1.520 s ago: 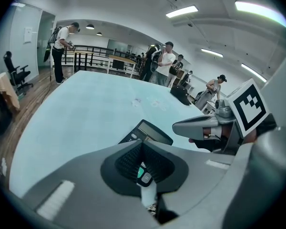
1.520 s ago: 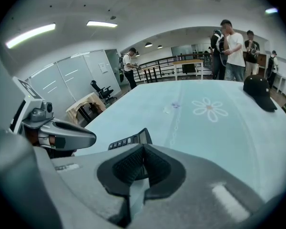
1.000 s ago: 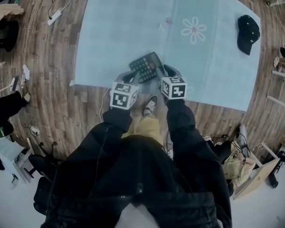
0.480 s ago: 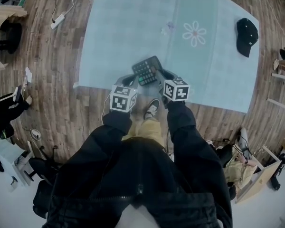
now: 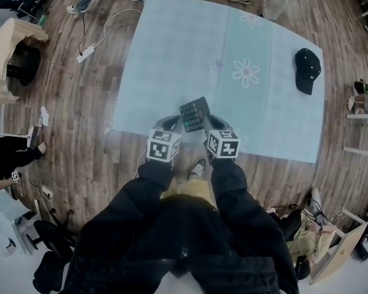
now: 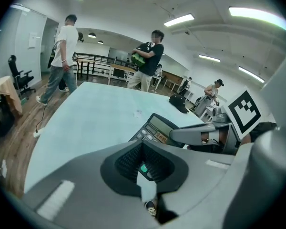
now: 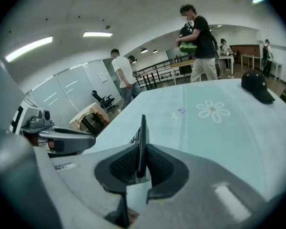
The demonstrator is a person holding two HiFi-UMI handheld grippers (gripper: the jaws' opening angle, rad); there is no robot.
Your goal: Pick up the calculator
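Observation:
The dark calculator (image 5: 194, 114) hangs tilted above the pale blue mat (image 5: 172, 54), near the mat's front edge. My left gripper (image 5: 173, 125) is at its lower left corner, and my right gripper (image 5: 208, 126) is at its lower right. In the right gripper view the calculator (image 7: 142, 142) stands edge-on between the closing jaws of the right gripper (image 7: 142, 163), and both pads press on it. In the left gripper view the left gripper (image 6: 143, 168) has narrow jaws around a corner with a green key. From there the calculator's face and display (image 6: 157, 128) run up to the right.
A black cap (image 5: 306, 70) lies on the mat's far right. A white power strip (image 5: 86, 55) with its cable lies on the wood floor at the left. Two people (image 6: 63, 61) (image 6: 148, 61) walk at the mat's far end. My shoe (image 5: 198, 166) is below the grippers.
Both grippers have come up together, with the calculator lifted off the mat and tipped more upright. The head view has pulled back and shows more of the room.

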